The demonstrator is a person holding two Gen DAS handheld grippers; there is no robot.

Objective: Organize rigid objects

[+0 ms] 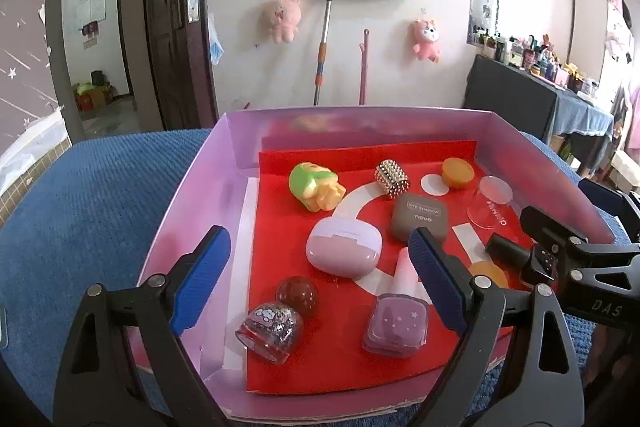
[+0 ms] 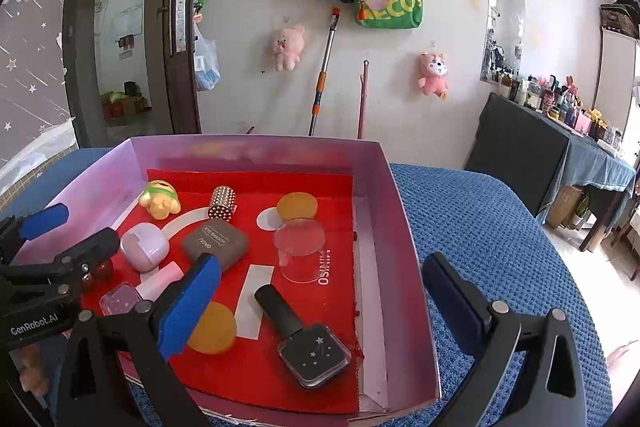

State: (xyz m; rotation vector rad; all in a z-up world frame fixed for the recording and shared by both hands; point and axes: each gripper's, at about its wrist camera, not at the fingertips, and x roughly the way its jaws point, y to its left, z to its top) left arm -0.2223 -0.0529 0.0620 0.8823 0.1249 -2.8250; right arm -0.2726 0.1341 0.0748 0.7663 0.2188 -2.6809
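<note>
A pink box (image 1: 192, 187) with a red liner holds several small items. In the left wrist view I see a green-yellow toy (image 1: 316, 187), a studded cylinder (image 1: 392, 179), a brown eyeshadow case (image 1: 420, 217), a pink earbud case (image 1: 344, 251), a purple polish bottle (image 1: 396, 323) and a glitter bottle (image 1: 268, 331). My left gripper (image 1: 316, 279) is open and empty above the box's near side. In the right wrist view a black polish bottle (image 2: 304, 339) lies near the box's front. My right gripper (image 2: 320, 307) is open and empty above it.
The box (image 2: 404, 267) sits on a blue textured cloth (image 2: 500, 247). It also holds a clear round jar (image 2: 300, 251) and orange discs (image 2: 212, 327). Behind stand a wall with hanging bags and plush toys, a door at left, and a cluttered table (image 2: 560, 131) at right.
</note>
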